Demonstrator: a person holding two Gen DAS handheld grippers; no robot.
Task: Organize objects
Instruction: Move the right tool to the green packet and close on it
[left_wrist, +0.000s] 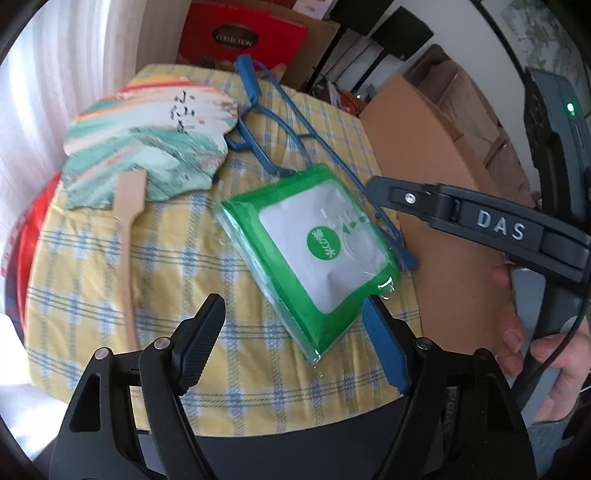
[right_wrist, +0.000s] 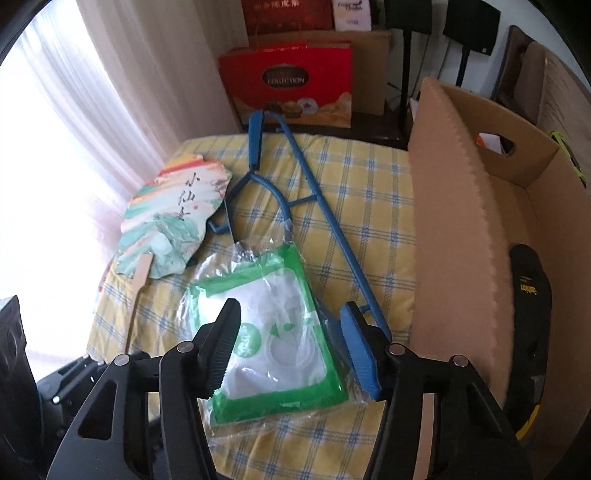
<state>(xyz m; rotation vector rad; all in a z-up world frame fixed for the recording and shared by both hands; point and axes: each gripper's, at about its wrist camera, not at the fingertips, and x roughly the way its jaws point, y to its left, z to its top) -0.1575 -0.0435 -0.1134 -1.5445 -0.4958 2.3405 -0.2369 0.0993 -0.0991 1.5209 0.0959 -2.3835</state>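
Observation:
A green and white plastic packet (left_wrist: 316, 253) lies on the yellow checked cloth (left_wrist: 177, 258), with a blue metal frame tool (left_wrist: 291, 122) behind it and a painted paper fan (left_wrist: 147, 147) with a wooden handle at left. My left gripper (left_wrist: 295, 332) is open, just in front of the packet's near corner. In the right wrist view my right gripper (right_wrist: 291, 343) is open, its fingers either side of the packet (right_wrist: 269, 332) and above it. The fan (right_wrist: 173, 218) and blue tool (right_wrist: 295, 192) lie beyond.
A tall open cardboard box (right_wrist: 461, 229) stands right of the cloth, with a black and yellow object (right_wrist: 528, 295) inside. A red gift bag (right_wrist: 291, 81) and brown paper bag stand behind. White curtains hang at left. The right gripper's body (left_wrist: 498, 225) shows in the left view.

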